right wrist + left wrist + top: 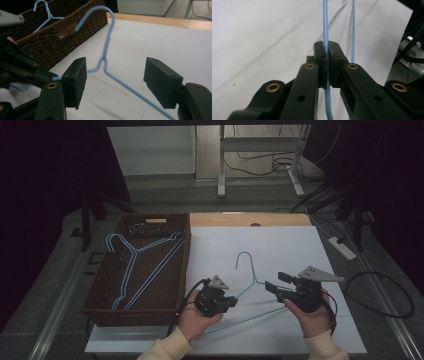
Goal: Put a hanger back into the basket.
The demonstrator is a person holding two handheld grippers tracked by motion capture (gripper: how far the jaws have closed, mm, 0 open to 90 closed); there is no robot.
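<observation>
A light blue wire hanger (253,270) lies across the white table top (290,250), lifted a little at its left arm. My left gripper (232,301) is shut on that arm. In the left gripper view its pads (321,57) pinch the blue wire (325,30). My right gripper (274,281) hovers just right of the hanger's neck, pointing left. In the right gripper view its jaws (116,75) stand wide apart. The hanger (107,42) has its neck and right arm running between them, touching neither pad. The left gripper (20,67) shows at that view's left edge.
A brown wicker basket (155,216) stands at the table's left, holding another blue hanger (132,257). In the right gripper view the basket (62,27) is behind the hook. A white power strip (342,247) and a black cable (380,295) lie on the floor to the right.
</observation>
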